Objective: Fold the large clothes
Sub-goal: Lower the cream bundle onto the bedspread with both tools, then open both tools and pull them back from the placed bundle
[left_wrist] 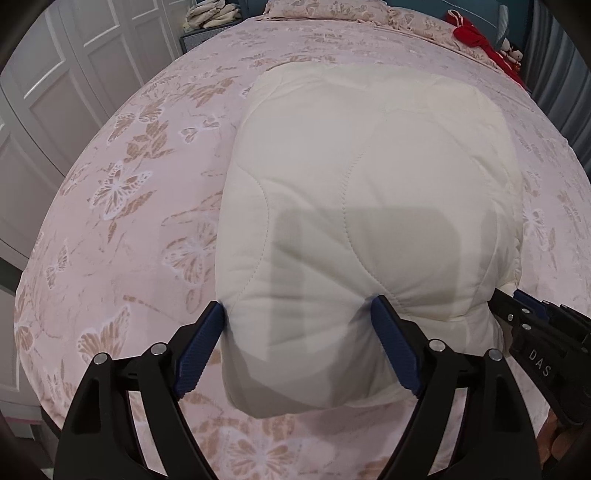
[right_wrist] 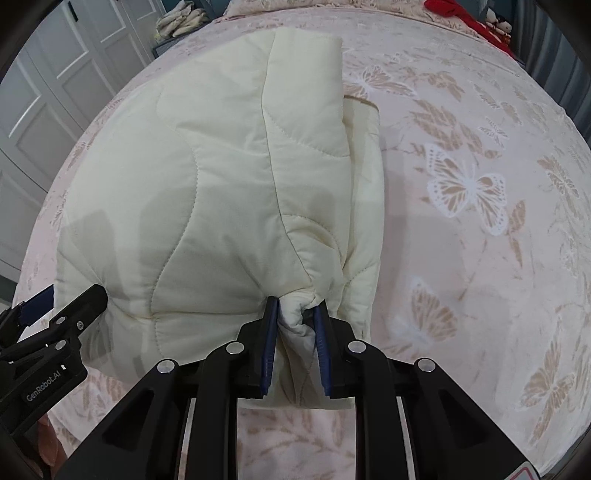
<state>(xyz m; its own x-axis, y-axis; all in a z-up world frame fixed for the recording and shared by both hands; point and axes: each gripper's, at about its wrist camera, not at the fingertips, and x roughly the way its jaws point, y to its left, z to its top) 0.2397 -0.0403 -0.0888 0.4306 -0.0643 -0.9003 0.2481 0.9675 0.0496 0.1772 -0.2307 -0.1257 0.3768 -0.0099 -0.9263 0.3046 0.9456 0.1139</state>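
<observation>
A cream quilted padded garment point(left_wrist: 369, 192) lies folded on the bed; it also shows in the right wrist view point(right_wrist: 207, 192). My left gripper point(left_wrist: 299, 314) has its blue pads wide apart around the garment's thick near left corner, pressing into the padding on both sides. My right gripper point(right_wrist: 295, 306) is shut on a bunched fold at the garment's near right edge. The right gripper shows at the right edge of the left wrist view point(left_wrist: 535, 325). The left gripper shows at the left edge of the right wrist view point(right_wrist: 55, 317).
The bed has a pink cover with a butterfly print point(right_wrist: 465, 192). Pillows point(left_wrist: 325, 9) lie at the head. A red item point(left_wrist: 476, 35) sits at the far right. White wardrobe doors point(left_wrist: 51, 74) stand to the left. Folded beige cloth point(right_wrist: 181, 20) rests on a cabinet.
</observation>
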